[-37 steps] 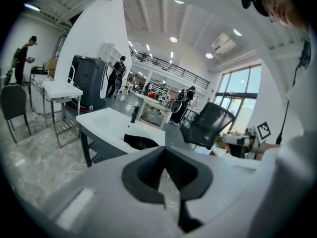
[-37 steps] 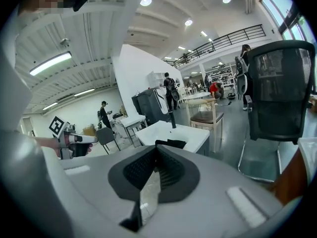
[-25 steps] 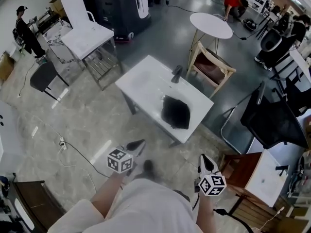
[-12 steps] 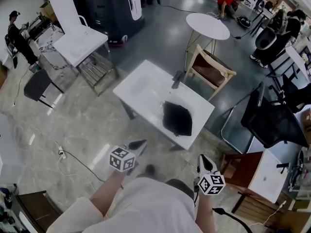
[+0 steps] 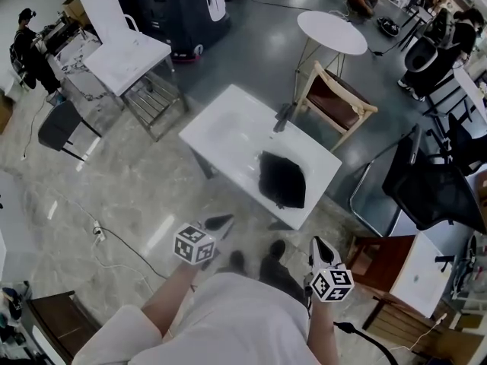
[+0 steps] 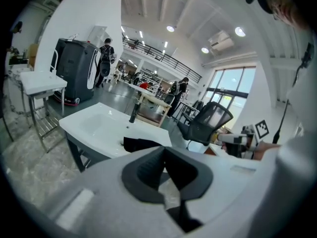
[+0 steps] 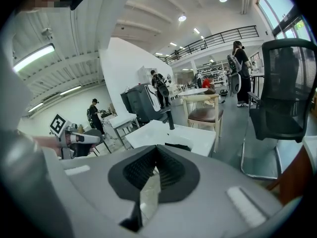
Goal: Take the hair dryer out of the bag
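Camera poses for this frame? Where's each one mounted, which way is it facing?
Head view: on the person's head, steeply down at white basin table with black bag; forearms, left hand-held gripper, right hand-held gripper show.
Left gripper view: on the left one, facing the table over shut jaws; right one at picture right.
Right gripper view: mirrored; left one at picture left.
Shared: table, bag.

You have no readable word, brand, label or number anywhere in view. The marker cubes (image 5: 194, 245) on your left tongs (image 5: 219, 222) and right tongs (image 5: 319, 246) carry only black-and-white square patterns, with no letters or digits.
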